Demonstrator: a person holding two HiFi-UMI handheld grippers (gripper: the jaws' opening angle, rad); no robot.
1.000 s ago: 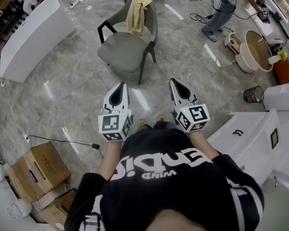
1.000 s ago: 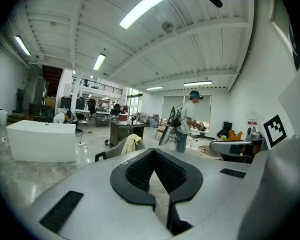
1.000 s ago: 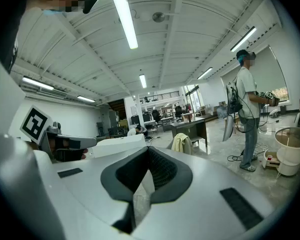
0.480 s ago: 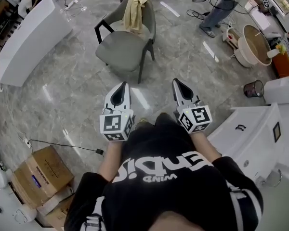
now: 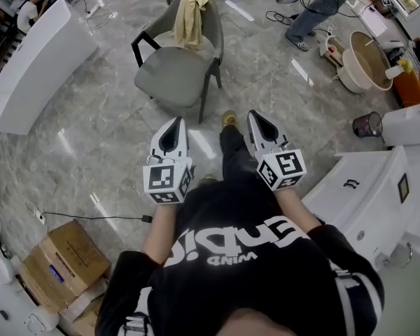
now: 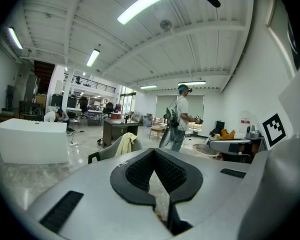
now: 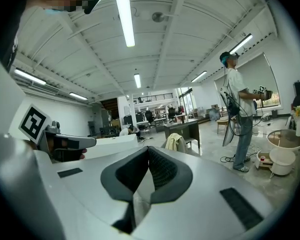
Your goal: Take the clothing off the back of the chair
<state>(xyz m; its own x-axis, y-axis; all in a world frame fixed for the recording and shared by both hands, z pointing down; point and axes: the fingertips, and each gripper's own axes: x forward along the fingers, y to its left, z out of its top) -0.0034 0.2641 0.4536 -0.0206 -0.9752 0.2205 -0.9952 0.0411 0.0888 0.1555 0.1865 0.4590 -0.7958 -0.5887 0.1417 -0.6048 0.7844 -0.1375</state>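
Note:
A pale yellow garment (image 5: 191, 16) hangs over the back of a grey armchair (image 5: 173, 65) with black legs, at the top of the head view. My left gripper (image 5: 176, 123) and right gripper (image 5: 255, 116) are held side by side in front of my chest, both pointing toward the chair and well short of it. Both are shut with nothing between their pads. The left gripper view shows the garment (image 6: 125, 144) far off, just left of the left gripper (image 6: 154, 151). In the right gripper view the garment (image 7: 175, 142) lies beyond the right gripper (image 7: 148, 148).
A long white counter (image 5: 35, 54) stands at the left, cardboard boxes (image 5: 56, 261) at the lower left with a cable (image 5: 91, 215) on the floor. A white cabinet (image 5: 364, 194), black bin (image 5: 367, 124) and round tub (image 5: 367, 65) are on the right. Another person (image 5: 309, 9) stands beyond.
I have stepped forward: one leg and a yellow shoe now reach out between the grippers. The chair sits a little further left in view. Both grippers stay shut.

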